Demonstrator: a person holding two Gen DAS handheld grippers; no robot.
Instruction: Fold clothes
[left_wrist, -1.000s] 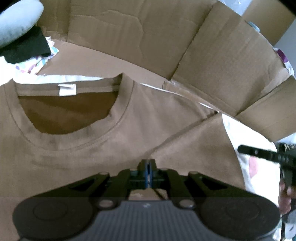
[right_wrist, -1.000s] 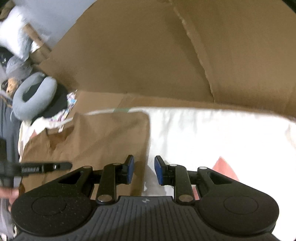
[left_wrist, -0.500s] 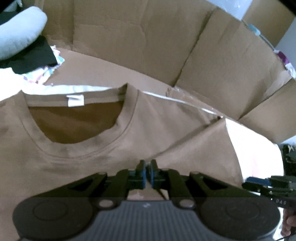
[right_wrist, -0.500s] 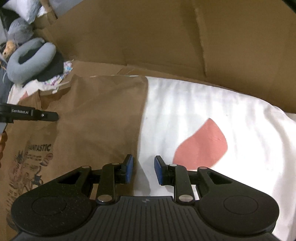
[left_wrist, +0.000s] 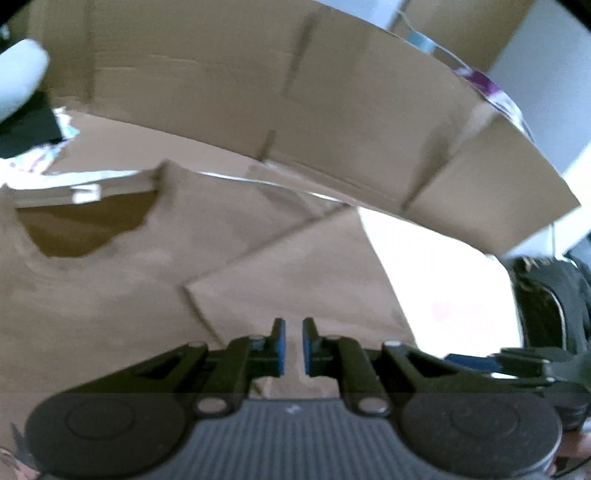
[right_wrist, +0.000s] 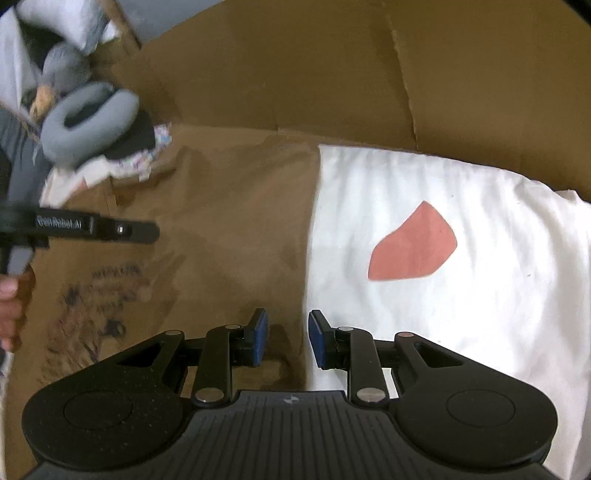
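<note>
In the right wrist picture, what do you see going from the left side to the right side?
Grey neck pillow → brown T-shirt → white cloth with a pink patch.

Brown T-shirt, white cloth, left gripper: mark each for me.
brown T-shirt (left_wrist: 122, 295), left wrist view, chest below the collar.
white cloth (right_wrist: 498, 314), right wrist view, bare area right of the red patch.
left gripper (left_wrist: 293, 347), left wrist view, between the fingertips.

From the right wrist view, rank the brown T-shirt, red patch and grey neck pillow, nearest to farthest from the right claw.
1. Brown T-shirt: directly under the right claw, spreading left.
2. Red patch: ahead, to the right, on the white cloth.
3. Grey neck pillow: far upper left.
</note>
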